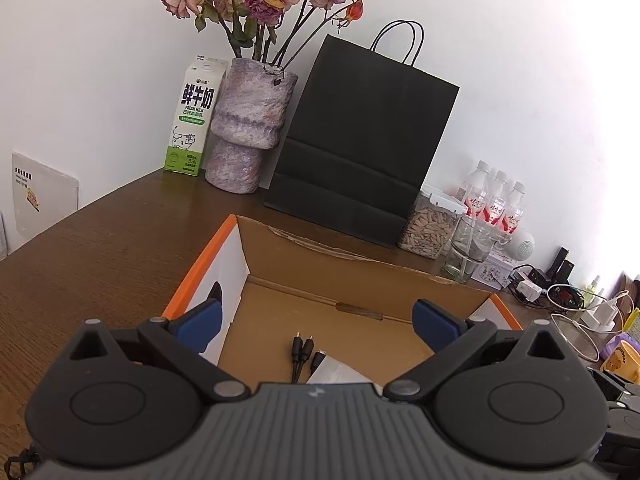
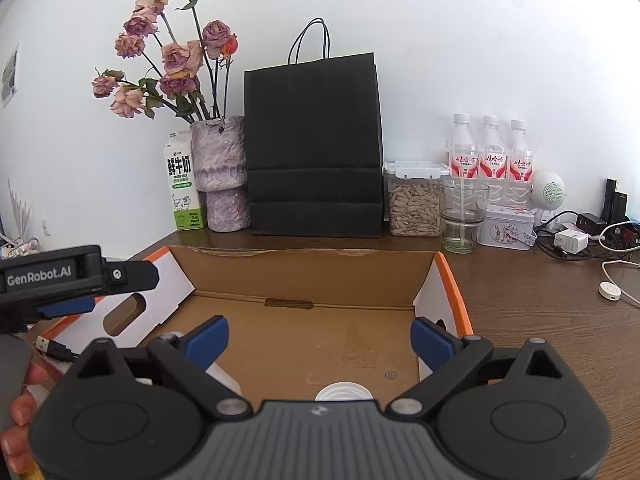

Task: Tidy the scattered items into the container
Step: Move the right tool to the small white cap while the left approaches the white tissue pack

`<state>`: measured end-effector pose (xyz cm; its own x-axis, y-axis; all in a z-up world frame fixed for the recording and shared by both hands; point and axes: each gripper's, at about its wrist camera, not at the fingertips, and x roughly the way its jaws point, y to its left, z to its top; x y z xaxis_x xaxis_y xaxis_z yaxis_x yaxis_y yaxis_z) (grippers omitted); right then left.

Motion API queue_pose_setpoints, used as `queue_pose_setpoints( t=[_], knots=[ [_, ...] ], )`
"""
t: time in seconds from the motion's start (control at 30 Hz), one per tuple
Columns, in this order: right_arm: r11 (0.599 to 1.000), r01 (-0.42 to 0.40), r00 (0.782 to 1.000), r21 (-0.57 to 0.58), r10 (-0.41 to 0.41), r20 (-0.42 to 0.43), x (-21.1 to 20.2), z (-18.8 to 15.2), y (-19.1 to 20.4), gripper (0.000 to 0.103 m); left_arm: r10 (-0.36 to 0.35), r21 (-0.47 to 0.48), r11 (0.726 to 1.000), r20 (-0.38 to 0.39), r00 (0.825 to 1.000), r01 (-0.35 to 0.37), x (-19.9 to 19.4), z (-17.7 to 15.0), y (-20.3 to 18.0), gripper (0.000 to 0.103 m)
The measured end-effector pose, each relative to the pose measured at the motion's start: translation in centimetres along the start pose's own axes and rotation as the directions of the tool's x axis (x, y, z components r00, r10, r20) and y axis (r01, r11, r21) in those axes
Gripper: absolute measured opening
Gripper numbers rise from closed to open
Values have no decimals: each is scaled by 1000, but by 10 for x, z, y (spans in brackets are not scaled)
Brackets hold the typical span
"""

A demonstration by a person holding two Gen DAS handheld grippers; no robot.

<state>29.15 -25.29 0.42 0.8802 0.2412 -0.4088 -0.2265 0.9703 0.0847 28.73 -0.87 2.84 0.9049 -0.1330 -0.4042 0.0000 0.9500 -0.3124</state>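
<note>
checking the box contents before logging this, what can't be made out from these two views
- Cable in the box: left wrist view shows only plug ends; the left gripper body hides the rest.
- White paper: same view, mostly hidden likewise.
- White cap: right wrist view, cut off by the right gripper body; what it belongs to is unclear.

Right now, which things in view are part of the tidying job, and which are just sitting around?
Job:
cardboard box
black cable plugs in it
white cap in it
left gripper, right gripper, both open

Background:
black paper bag
vase of roses
milk carton
seed jar
water bottles
</note>
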Motion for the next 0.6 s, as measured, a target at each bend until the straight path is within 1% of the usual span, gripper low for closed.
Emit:
queue_pose_setpoints(
  t=[0.2, 0.37, 0.43, 0.6],
  knots=[
    [1000, -5, 1000, 1, 5, 16, -6, -2, -1, 98, -11, 10, 1000, 16, 1000, 11, -4, -2, 0, 103],
    [1000, -8, 999, -5, 8, 44, -15, -4, -1, 98, -45, 10, 999, 76, 996, 44, -13, -3, 0, 103],
    [1000, -6, 999, -9, 6, 49, -18, -6, -1, 98, -57, 11, 998, 85, 995, 57, -15, -2, -1, 103],
    [1000, 1, 998, -19, 0, 58, -24, -9, 0, 98, -60, 18, 998, 111, 992, 58, -26, -4, -5, 103]
  ],
)
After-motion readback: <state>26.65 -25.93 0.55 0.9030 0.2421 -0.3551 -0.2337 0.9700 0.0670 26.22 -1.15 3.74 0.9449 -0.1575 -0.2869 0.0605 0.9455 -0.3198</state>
